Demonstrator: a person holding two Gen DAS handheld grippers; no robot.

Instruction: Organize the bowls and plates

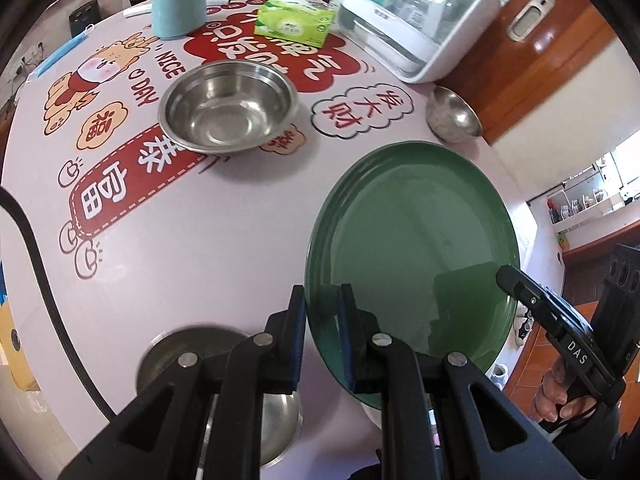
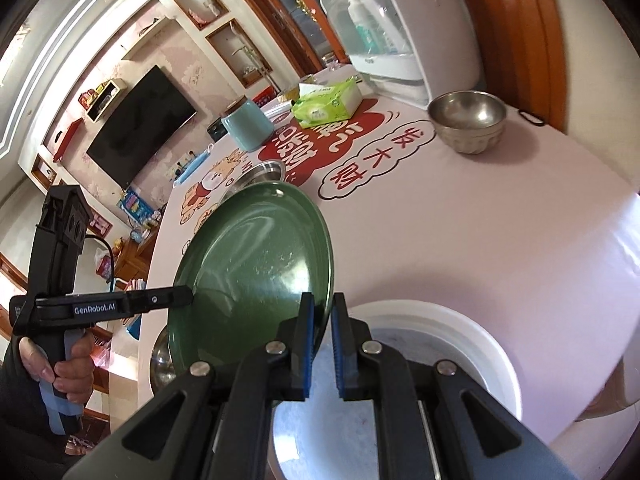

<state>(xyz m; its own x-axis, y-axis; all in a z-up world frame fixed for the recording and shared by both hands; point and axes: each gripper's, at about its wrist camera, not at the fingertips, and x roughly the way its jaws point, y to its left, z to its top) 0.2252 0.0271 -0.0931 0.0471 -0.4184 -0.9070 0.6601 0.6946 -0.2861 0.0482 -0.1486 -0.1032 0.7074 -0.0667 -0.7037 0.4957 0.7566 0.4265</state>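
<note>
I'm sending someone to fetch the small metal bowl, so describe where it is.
Start at the white countertop appliance with the clear lid at the far end of the cartoon-printed table. Just in front of it stands the small steel bowl. Unlike the wide, shallow steel basin mid-table, it is deep, narrow and footed.

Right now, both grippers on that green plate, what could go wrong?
1. The green plate is off the table, held only at opposite rim edges by the left gripper and right gripper; uneven pulling could slip it.
2. A white plate lies below; a drop may chip both.
3. A steel bowl sits under the left gripper.
</note>
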